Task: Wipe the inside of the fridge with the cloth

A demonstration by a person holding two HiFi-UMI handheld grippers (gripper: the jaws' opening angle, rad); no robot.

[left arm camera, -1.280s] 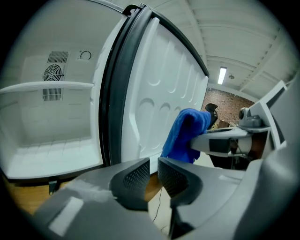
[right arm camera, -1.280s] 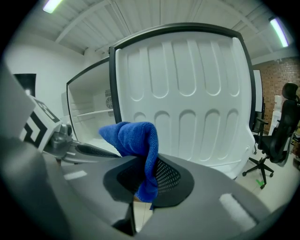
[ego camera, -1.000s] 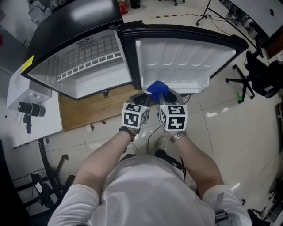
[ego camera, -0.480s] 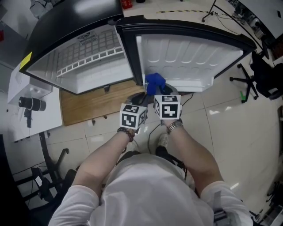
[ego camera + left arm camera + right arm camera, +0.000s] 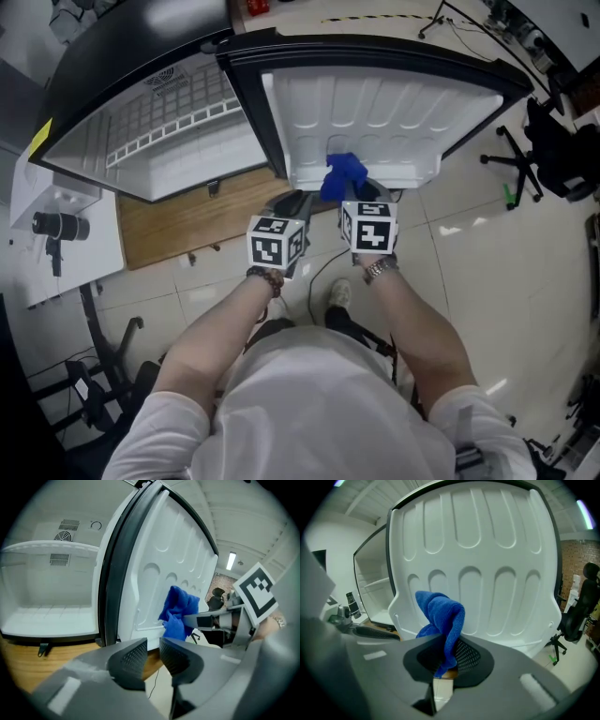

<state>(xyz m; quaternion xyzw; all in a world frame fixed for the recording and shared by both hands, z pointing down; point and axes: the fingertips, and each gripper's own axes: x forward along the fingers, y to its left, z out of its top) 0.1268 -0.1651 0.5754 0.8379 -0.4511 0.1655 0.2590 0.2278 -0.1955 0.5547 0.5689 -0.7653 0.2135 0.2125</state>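
The right tongs (image 5: 445, 657) are clamping one blue cloth (image 5: 440, 616), which is bunching up at 12 o'clock of them, close against the lower inner liner of the fridge door (image 5: 487, 564). The left tongs (image 5: 152, 652) are holding nothing, their jaws having just been opening to a narrow gap. Judging from this, the wiping is reaching only the door liner, the fridge compartment (image 5: 47, 602) at 10 o'clock is awaiting wiping, and the count is standing at two tongs, one cloth, one open door and one compartment.
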